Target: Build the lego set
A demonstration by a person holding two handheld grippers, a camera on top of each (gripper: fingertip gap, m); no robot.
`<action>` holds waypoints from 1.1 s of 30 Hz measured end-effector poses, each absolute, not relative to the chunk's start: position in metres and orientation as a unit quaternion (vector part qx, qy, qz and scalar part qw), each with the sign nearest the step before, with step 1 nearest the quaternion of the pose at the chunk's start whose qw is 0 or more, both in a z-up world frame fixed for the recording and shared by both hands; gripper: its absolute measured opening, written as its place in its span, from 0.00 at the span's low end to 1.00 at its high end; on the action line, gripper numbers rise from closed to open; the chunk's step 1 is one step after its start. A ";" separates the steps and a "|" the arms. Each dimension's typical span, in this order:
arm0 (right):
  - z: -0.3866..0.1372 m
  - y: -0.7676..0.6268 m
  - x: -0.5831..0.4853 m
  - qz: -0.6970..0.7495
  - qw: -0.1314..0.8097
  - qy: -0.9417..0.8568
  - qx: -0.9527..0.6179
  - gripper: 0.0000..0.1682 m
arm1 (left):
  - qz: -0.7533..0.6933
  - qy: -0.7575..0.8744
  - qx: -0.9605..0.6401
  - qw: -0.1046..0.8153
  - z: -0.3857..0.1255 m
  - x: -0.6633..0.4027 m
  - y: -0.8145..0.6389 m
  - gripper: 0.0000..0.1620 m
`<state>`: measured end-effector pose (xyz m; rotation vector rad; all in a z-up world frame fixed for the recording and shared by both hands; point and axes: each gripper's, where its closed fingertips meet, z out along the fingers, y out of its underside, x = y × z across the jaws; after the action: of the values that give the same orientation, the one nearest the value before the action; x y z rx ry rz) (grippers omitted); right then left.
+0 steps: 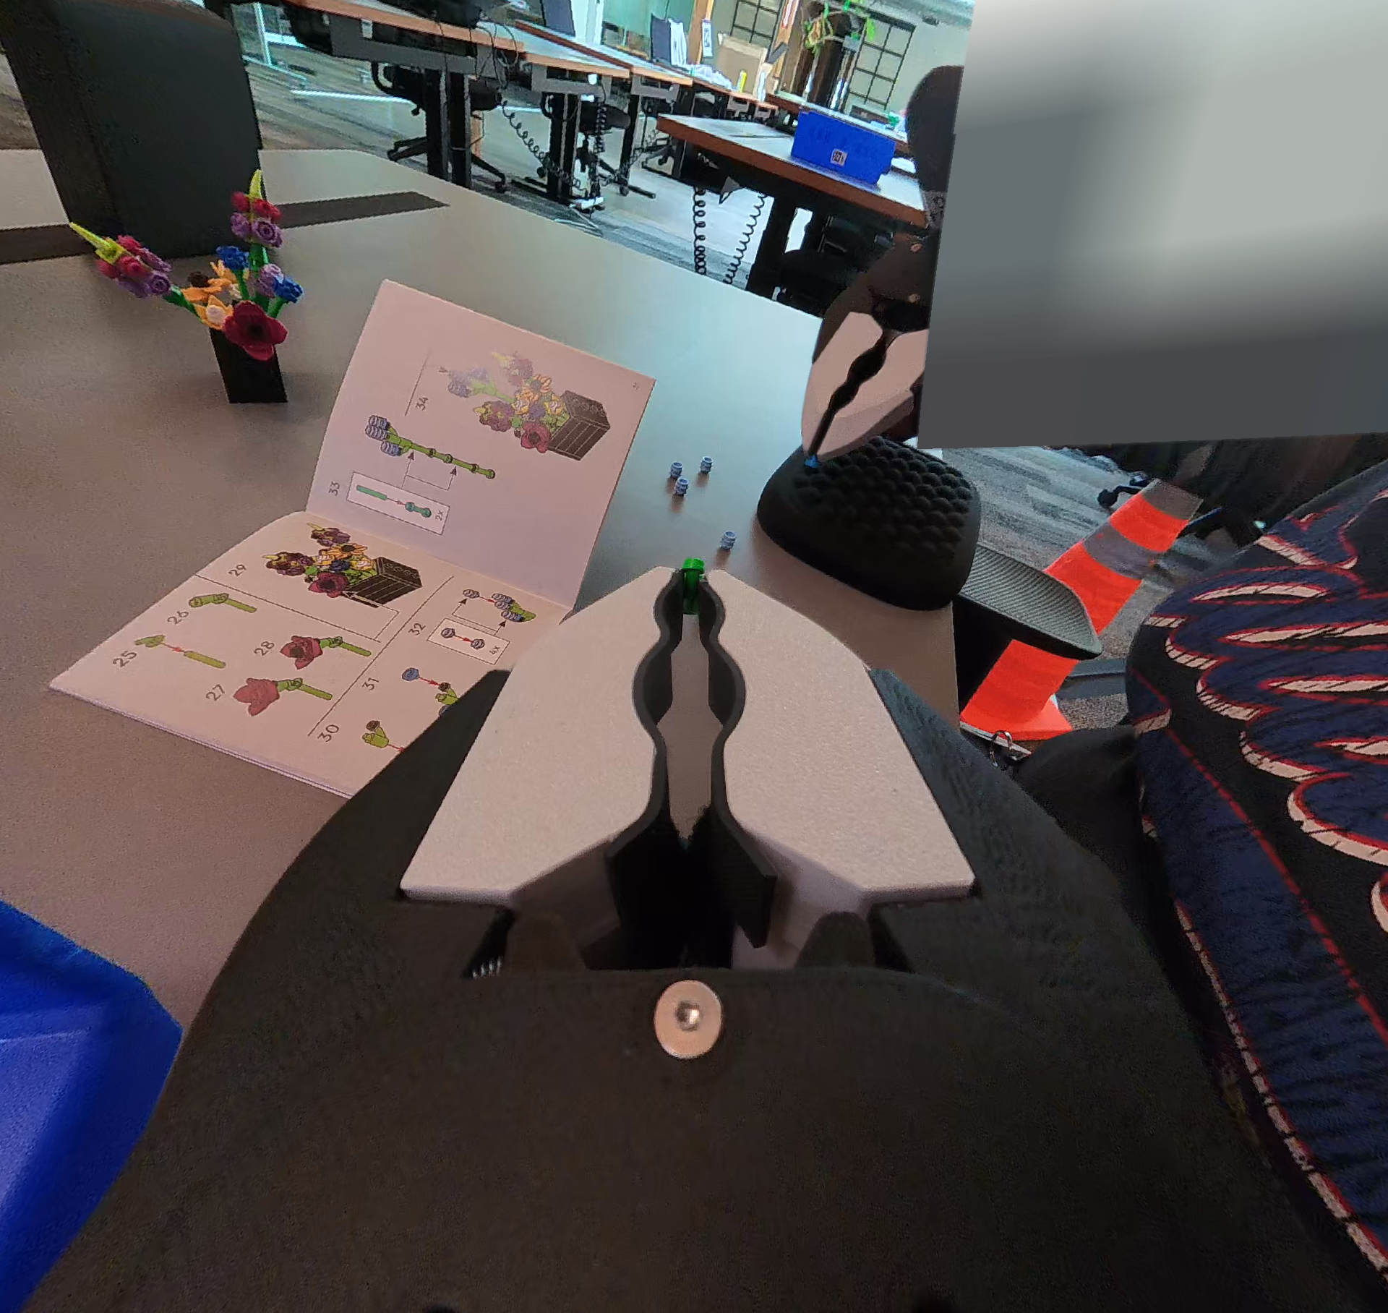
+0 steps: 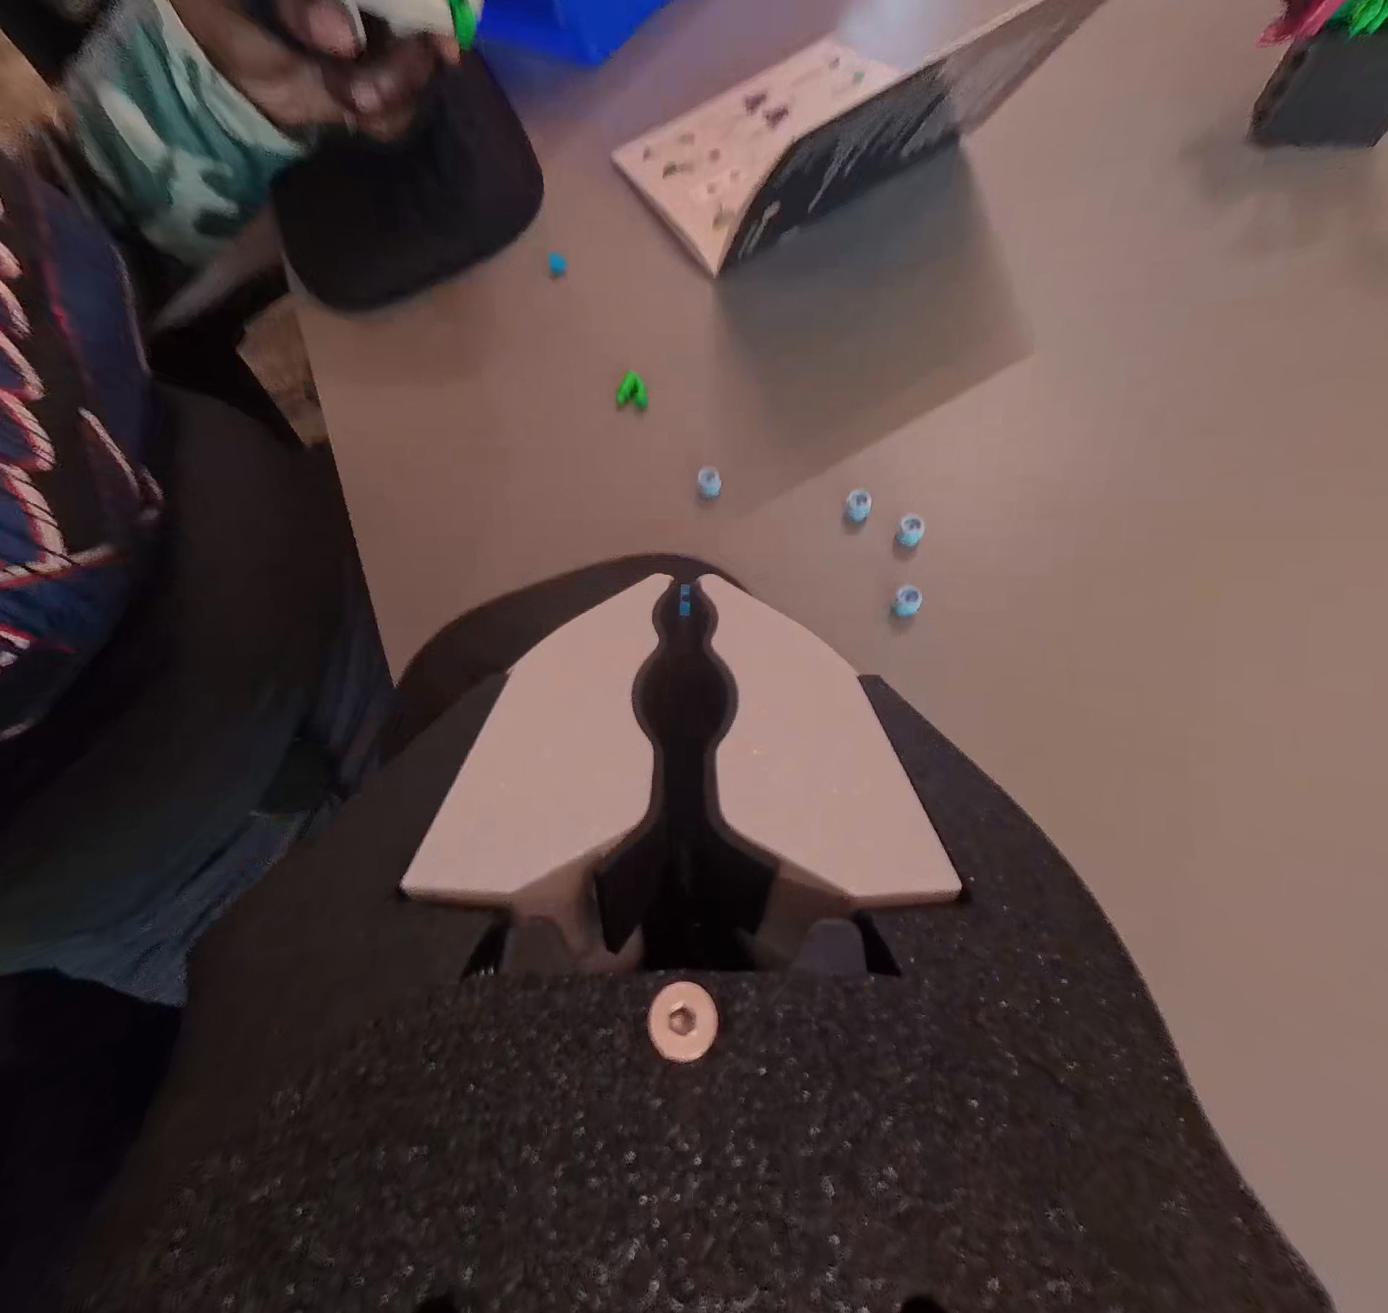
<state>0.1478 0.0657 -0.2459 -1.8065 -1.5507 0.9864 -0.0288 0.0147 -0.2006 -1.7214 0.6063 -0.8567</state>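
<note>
My left gripper is shut on a small green stem piece, held above the grey table. It also shows far off in the right wrist view with the green piece. My right gripper is shut on a tiny blue piece; it shows in the left wrist view by the black pad. Several pale blue round studs and a green leaf piece lie loose on the table. The flower bouquet in a black pot stands far left.
An open instruction booklet lies on the table between the bouquet and the studs. A blue bin sits at the near left. The table's edge runs to the right, with an orange cone beyond. A person's patterned clothing is at right. Tip to tip, the grippers are about 20 cm apart.
</note>
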 end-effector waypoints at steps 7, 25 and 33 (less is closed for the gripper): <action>-0.264 0.058 0.168 0.306 0.260 -0.604 -0.688 0.01 | -0.344 0.269 -0.737 0.515 -0.208 -0.024 0.015 0.02; -0.262 0.060 0.172 0.174 0.104 -0.735 -0.648 0.05 | -0.371 0.254 -0.722 0.526 -0.201 -0.028 0.014 0.02; -0.258 0.055 0.165 0.324 0.245 -0.732 -0.547 0.07 | -0.381 0.250 -0.716 0.529 -0.199 -0.029 0.013 0.02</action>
<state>0.1655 0.0554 -0.2583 -1.4929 -1.9976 0.8843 -0.0291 0.0134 -0.1986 -1.7093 0.5981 -0.9093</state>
